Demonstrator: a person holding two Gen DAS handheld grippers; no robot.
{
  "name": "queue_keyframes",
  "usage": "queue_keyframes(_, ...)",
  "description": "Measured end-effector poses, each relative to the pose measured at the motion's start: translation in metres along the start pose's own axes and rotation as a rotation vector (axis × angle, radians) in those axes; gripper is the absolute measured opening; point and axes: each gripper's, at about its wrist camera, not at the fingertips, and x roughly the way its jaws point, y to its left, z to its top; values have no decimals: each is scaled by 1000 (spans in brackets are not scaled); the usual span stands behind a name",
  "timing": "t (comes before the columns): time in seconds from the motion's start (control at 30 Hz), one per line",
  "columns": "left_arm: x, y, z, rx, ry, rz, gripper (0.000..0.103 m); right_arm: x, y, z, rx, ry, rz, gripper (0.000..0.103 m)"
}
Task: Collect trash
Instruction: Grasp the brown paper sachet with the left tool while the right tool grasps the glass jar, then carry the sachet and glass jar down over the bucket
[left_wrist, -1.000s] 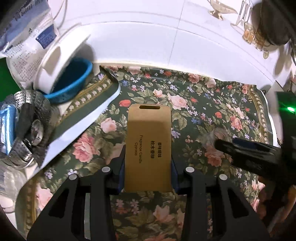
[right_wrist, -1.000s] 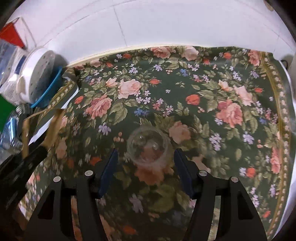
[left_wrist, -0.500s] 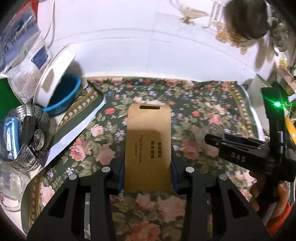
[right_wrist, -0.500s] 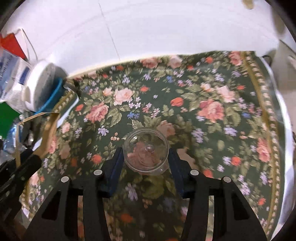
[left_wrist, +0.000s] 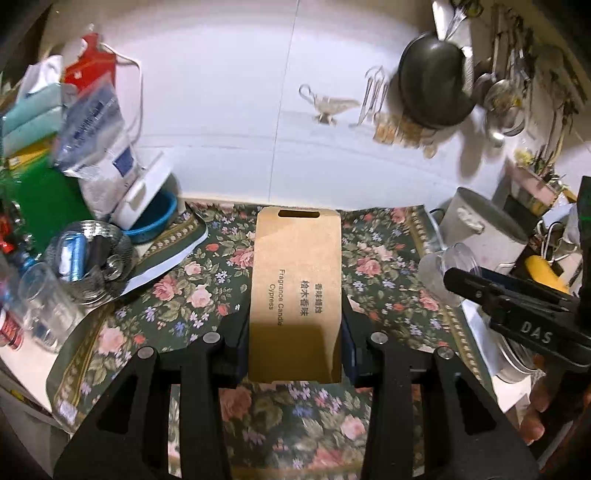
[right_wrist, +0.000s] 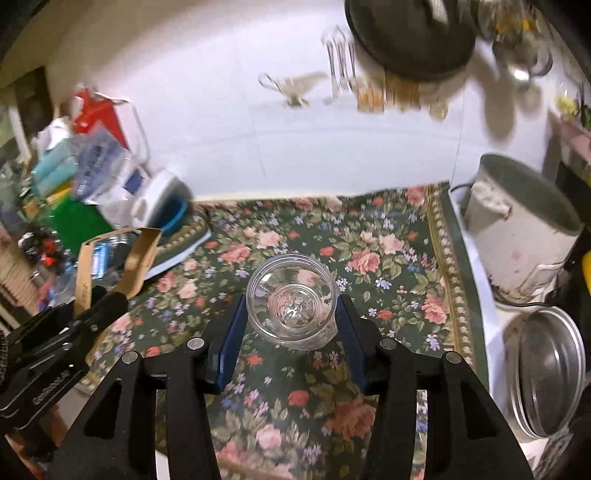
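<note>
My left gripper (left_wrist: 295, 343) is shut on a brown cardboard candle box (left_wrist: 297, 284) printed "Fragrance Candle Cypress" and holds it above the floral tablecloth (left_wrist: 373, 266). My right gripper (right_wrist: 291, 325) is shut on a clear plastic cup (right_wrist: 293, 299), its mouth facing the camera, raised above the cloth. The cup (left_wrist: 441, 271) and right gripper show at the right of the left wrist view. The box (right_wrist: 136, 258) and left gripper show at the left of the right wrist view.
At the left stand a metal steamer basket (left_wrist: 88, 254), a blue bowl (left_wrist: 155, 218), bags and a glass (left_wrist: 44, 306). A grey bucket (right_wrist: 524, 232) and a steel lidded tin (right_wrist: 546, 373) stand right of the cloth. A dark pan (left_wrist: 436, 85) and utensils hang on the white tiled wall.
Both grippers have risen from the table with their loads. The right gripper closed on the cup and lifted it. More of the wall and the surroundings shows now.
</note>
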Motion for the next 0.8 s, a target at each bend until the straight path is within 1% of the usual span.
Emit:
queue_keyframes(0.17,-40,0,-14,17,-22,-3,39,-43,20,-15,-11,-54,22,45)
queue_keyframes(0.3,-66,14,-31,40,-23,-24,39,-67,46,-35,1,-75,14,45)
queue_keyframes(0.43,-93,39,-54,72,-19,-71,39,-80,75,-64,30,-78,-19,45)
queue_keyframes(0.5,-108,51,-67,94,-11,-88,39,-86,95,-82,49,-75,-49,45)
queue_keyframes(0.57,-122,62,-79,111,5,-100,39,-92,111,-101,74,-72,-61,45)
queue_keyframes(0.8,-170,96,-130,178,64,-130,39,-107,152,-159,145,-13,-81,45)
